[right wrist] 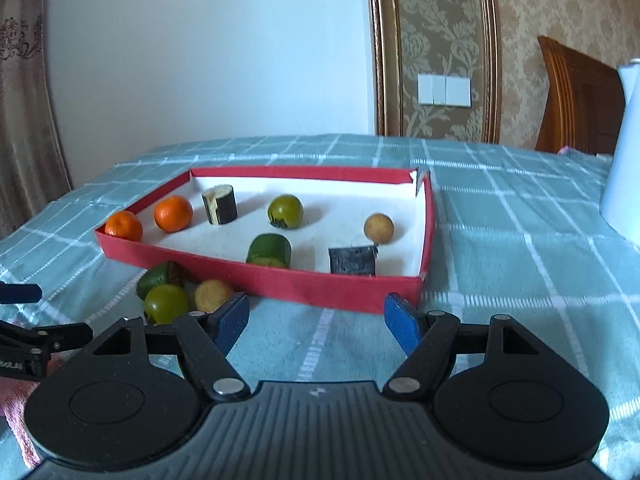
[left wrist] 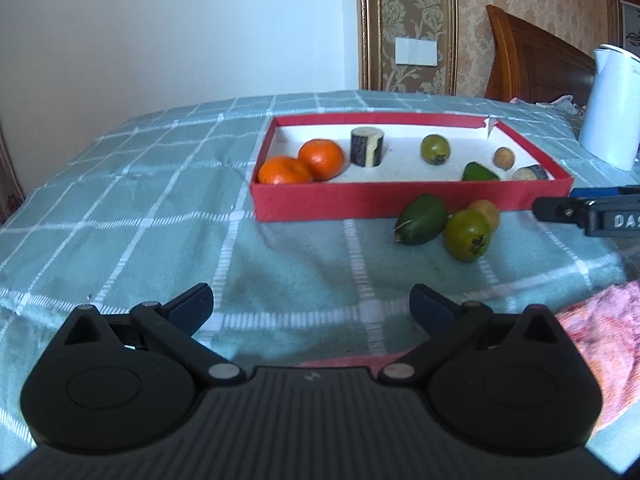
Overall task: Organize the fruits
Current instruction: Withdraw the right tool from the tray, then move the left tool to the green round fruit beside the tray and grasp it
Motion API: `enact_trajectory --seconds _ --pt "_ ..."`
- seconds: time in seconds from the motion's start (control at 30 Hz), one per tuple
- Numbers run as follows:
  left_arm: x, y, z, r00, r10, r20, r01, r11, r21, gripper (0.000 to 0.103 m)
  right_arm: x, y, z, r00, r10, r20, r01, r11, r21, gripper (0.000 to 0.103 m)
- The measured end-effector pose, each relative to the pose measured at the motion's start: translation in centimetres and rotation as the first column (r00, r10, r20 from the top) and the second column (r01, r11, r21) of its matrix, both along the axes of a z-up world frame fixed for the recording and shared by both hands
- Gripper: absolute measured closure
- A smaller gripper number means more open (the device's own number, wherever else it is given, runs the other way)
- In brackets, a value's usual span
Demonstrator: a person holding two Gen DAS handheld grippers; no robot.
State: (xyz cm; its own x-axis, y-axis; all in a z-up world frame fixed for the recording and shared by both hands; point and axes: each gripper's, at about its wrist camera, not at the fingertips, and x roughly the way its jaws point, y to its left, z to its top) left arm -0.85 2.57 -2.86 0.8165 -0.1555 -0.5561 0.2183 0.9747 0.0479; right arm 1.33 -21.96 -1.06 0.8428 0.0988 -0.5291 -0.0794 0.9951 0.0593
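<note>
A red box [right wrist: 320, 290] with a white floor lies on the checked cloth. It holds two oranges [right wrist: 173, 213], a cane piece [right wrist: 219, 205], a round green fruit [right wrist: 285, 211], a small tan fruit [right wrist: 378, 228], a green chunk [right wrist: 269, 251] and a dark chunk [right wrist: 353, 261]. Outside its near wall lie a green oval fruit [left wrist: 422, 219], a round green fruit [left wrist: 467, 235] and a tan fruit [left wrist: 486, 212], close together. My right gripper [right wrist: 316, 322] is open and empty just short of the box wall, right of those three. My left gripper [left wrist: 312, 304] is open and empty, well back from them.
A white jug [left wrist: 612, 108] stands right of the box. Pink cloth [left wrist: 600, 340] lies at the near right. A wooden headboard [left wrist: 536, 60] and the wall rise behind. The checked cloth [left wrist: 120, 208] stretches away to the left of the box.
</note>
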Motion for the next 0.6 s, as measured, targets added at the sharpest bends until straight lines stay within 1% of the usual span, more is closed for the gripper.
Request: enact_trajectory --seconds 0.07,0.17,0.27,0.33,0.4,0.43,0.47,0.5,0.6 --pt "-0.2 -0.5 0.4 1.000 -0.006 0.007 0.006 1.000 -0.017 0.000 0.1 0.0 -0.2 1.000 0.000 -0.005 0.000 1.000 -0.002 0.029" --pt "-0.4 -1.3 1.0 0.998 -0.057 0.007 0.057 0.997 -0.055 0.000 0.0 0.0 -0.2 1.000 -0.024 0.008 0.024 1.000 -0.012 0.029" --pt "-0.6 -2.7 1.4 0.994 -0.107 0.007 0.107 0.992 -0.070 0.000 -0.7 -0.7 0.5 0.992 -0.094 0.080 0.095 0.995 -0.005 0.029" --pt "-0.6 -3.8 1.5 0.992 -0.128 -0.002 0.128 0.989 -0.078 0.000 -1.3 -1.6 1.0 0.976 -0.167 0.141 0.166 0.986 0.019 0.028" --pt "-0.6 -4.8 1.5 0.988 -0.151 -0.013 0.149 0.983 -0.105 0.002 -1.9 -2.6 1.4 0.955 -0.235 0.180 0.227 0.972 0.062 0.021" --pt "-0.6 -5.3 1.6 0.987 -0.161 -0.017 0.158 0.981 -0.111 0.003 -2.1 -3.1 1.6 0.946 -0.261 0.190 0.248 0.965 0.089 0.021" --pt "-0.7 -5.9 1.5 0.985 -0.171 -0.017 0.169 0.979 -0.111 0.005 -2.2 -3.7 1.7 0.939 -0.284 0.195 0.265 0.957 0.119 0.020" --pt "-0.7 -6.3 1.5 0.984 -0.178 -0.011 0.176 0.979 -0.106 0.013 -2.3 -4.2 1.8 0.933 -0.302 0.196 0.277 0.950 0.145 0.020" --pt "-0.5 -8.0 1.2 0.978 -0.205 -0.027 0.203 0.977 -0.070 0.027 -2.5 -5.1 1.9 0.922 -0.336 0.192 0.301 0.935 0.189 0.020"
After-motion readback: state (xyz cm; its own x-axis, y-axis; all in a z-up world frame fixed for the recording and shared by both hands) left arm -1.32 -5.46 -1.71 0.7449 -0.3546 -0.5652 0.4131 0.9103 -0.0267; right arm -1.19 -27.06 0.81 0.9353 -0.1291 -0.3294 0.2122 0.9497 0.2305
